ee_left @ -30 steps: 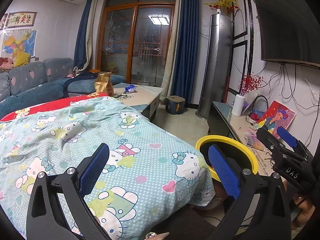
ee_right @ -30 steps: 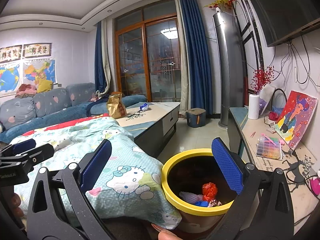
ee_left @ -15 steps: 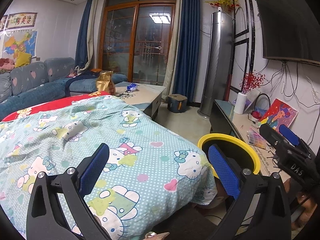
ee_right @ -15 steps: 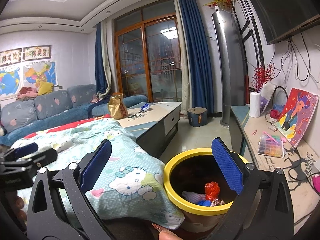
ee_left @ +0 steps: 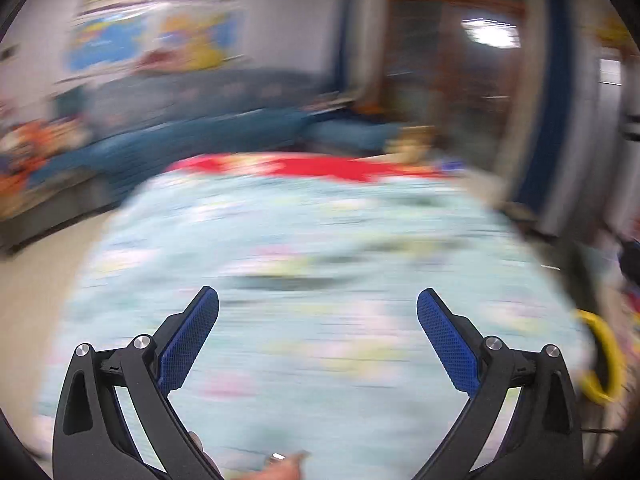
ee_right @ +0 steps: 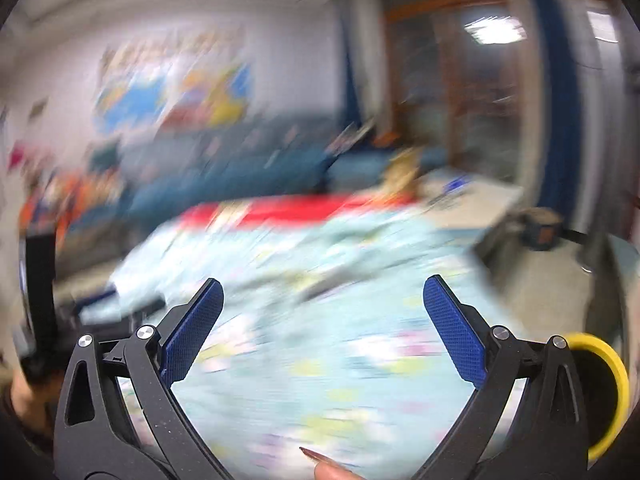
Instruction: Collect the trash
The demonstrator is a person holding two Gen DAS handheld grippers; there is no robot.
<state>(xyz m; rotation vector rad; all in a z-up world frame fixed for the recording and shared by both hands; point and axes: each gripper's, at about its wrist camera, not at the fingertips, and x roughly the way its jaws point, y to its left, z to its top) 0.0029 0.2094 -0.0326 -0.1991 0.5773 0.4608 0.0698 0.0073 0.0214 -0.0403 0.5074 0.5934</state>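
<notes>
Both my left gripper (ee_left: 318, 308) and right gripper (ee_right: 323, 300) gape wide and empty over the blurry pale-blue patterned bedspread (ee_left: 320, 248), so I'd slow down and spot trash before leaving the yellow-rimmed round bin (ee_right: 614, 392).

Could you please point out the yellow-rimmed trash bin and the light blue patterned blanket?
yellow-rimmed trash bin (ee_right: 618, 376), right wrist view, on its yellow rim.
light blue patterned blanket (ee_left: 320, 240), left wrist view, on its top surface.

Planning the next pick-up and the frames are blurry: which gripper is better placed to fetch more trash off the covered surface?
Neither clearly. Left gripper and right gripper both have open, empty jaws over the patterned cover. The yellow bin sits at far right in both views. No trash is discernible through the blur.
</notes>
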